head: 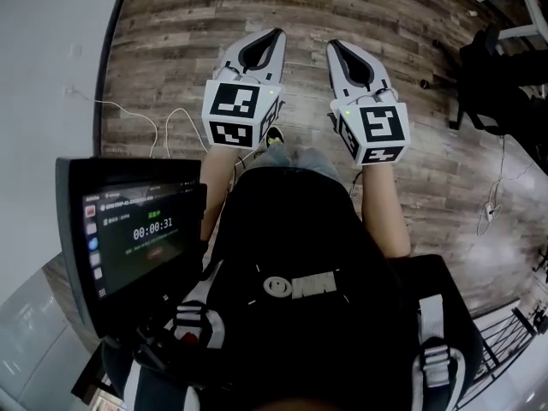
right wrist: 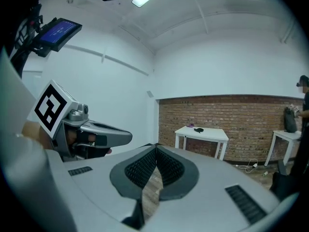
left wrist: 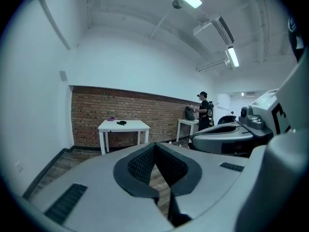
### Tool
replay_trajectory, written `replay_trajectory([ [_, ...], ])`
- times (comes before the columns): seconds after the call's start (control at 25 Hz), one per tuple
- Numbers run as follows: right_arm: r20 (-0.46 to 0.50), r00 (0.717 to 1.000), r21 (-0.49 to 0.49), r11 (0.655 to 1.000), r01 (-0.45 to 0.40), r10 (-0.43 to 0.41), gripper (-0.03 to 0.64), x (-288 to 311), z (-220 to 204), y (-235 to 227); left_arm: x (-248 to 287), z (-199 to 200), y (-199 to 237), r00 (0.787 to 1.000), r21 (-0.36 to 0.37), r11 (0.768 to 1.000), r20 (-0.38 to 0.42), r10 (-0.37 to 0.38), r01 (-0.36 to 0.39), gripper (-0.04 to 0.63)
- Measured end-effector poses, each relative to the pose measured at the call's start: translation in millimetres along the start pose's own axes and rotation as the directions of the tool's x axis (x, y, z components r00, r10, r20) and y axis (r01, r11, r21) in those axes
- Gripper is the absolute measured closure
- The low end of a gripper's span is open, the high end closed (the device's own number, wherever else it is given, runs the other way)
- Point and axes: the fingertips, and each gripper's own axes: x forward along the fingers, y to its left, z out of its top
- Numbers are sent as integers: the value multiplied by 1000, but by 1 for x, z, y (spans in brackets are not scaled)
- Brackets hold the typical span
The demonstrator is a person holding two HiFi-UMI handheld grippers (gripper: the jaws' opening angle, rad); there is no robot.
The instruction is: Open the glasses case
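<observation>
Far off against the brick wall stands a white table (left wrist: 123, 125) (right wrist: 202, 131). On it lie a small dark thing (left wrist: 121, 123) (right wrist: 199, 129), too small to tell whether it is the glasses case, and a small purple thing (left wrist: 111, 119) (right wrist: 190, 126). My left gripper (head: 276, 32) (left wrist: 155, 144) and right gripper (head: 334, 44) (right wrist: 156, 148) are held side by side over the wooden floor, pointing toward that table. Both are shut, pads together, with nothing between them.
A second white table (left wrist: 188, 123) stands to the right along the wall, with a person (left wrist: 204, 112) beside it. A screen (head: 128, 229) hangs at my left hip. Cables (head: 163, 122) trail on the floor at left, and dark furniture (head: 492, 67) stands at the right.
</observation>
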Motion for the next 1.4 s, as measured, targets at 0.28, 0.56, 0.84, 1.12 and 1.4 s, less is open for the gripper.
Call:
replay_trajectory([
  [0.28,17,1000,-11,1000,0,0,611,-89,-12,9,-47,-8,-74,1000,-3,1000,14,4,-4,591],
  [0.56,10,1000,-14,1000,20,-19,611,-192,-32,40,-125,-27,-165,1000,43,999,16,-18,17,591],
  [0.84,2,1000,-1,1000,16,-16,611,-211,-40,66,-155,-45,-171,1000,40,999,-12,-23,23,591],
  [1.12,-11,1000,8,1000,6,-6,611,-212,-46,67,-157,-46,-168,1000,36,999,-13,3,-3,591],
  [1.4,16,1000,21,1000,6,-6,611,-206,-46,71,-161,-49,-162,999,16,999,-6,32,-32,591],
])
